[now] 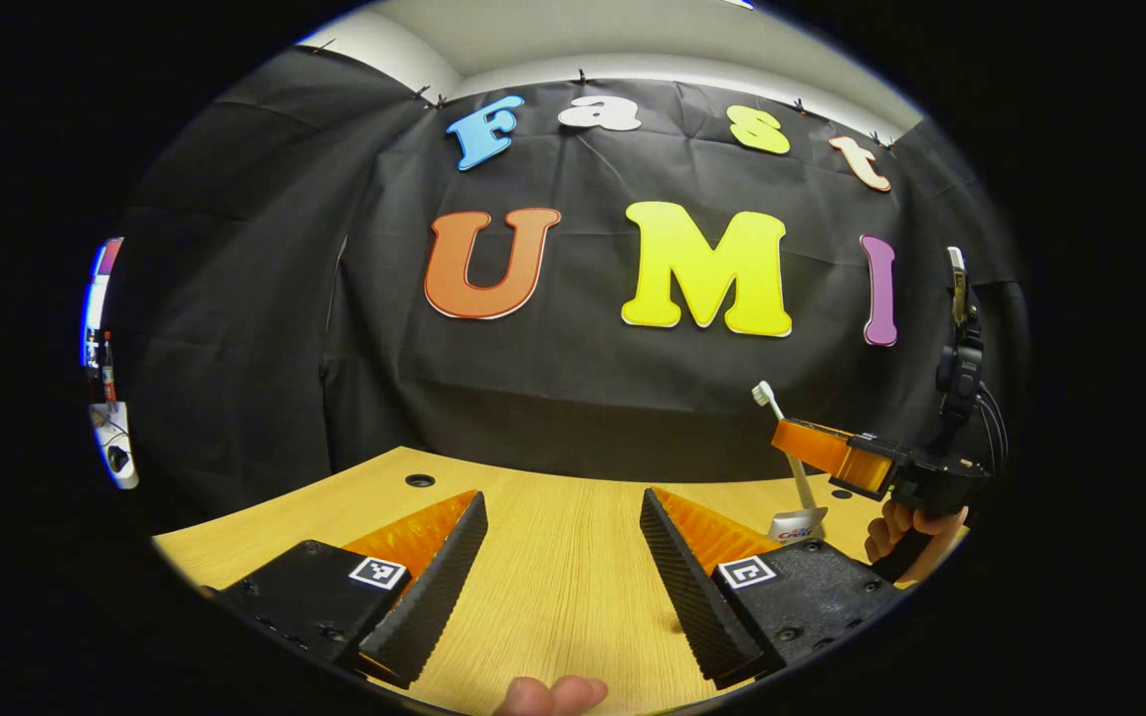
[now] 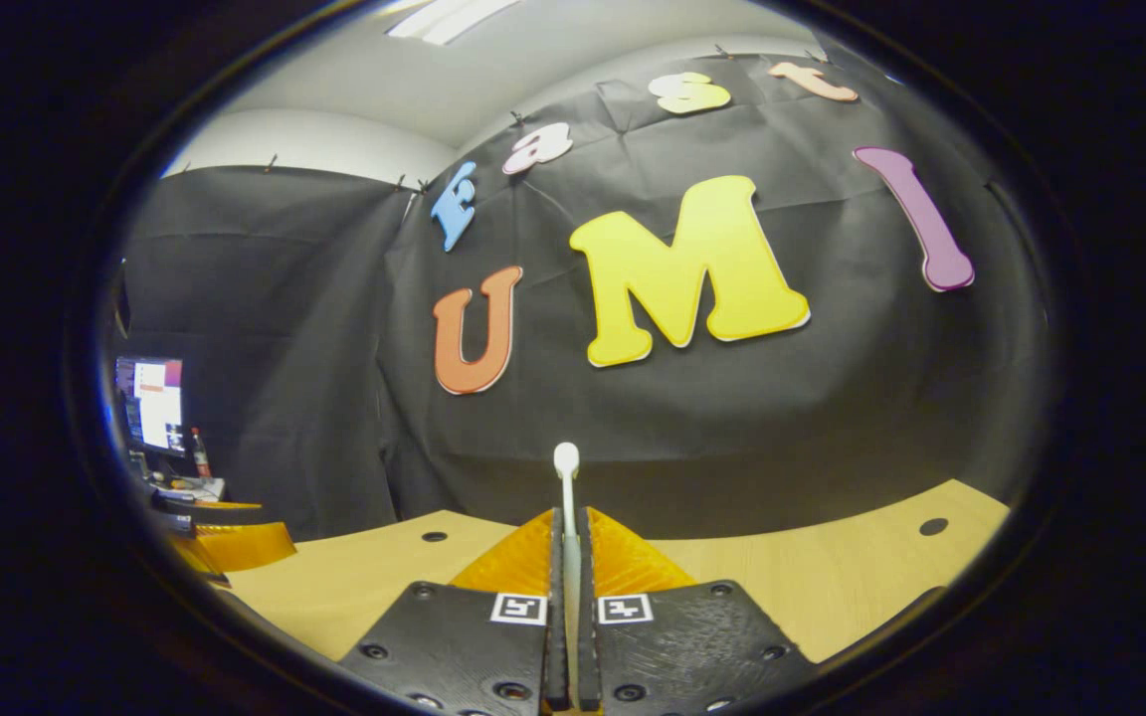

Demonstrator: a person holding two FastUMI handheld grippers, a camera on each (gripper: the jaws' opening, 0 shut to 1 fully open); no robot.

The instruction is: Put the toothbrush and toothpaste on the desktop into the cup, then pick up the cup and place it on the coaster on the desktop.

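My left gripper point(image 1: 563, 557) spread wide over the light wooden desktop point(image 1: 563, 597), my right gripper point(image 2: 569, 597) clamped on the upright white toothbrush point(image 2: 566, 467), held above the desktop's right side.

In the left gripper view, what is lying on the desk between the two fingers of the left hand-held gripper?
Nothing: between its open fingers, the left hand-held gripper frames only bare wooden desk in the left gripper view.

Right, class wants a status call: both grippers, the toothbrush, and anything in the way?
Left gripper open over bare desktop. Right gripper shut on toothbrush, lifted, head up. Toothpaste below it, near the held brush. Path looks clear.
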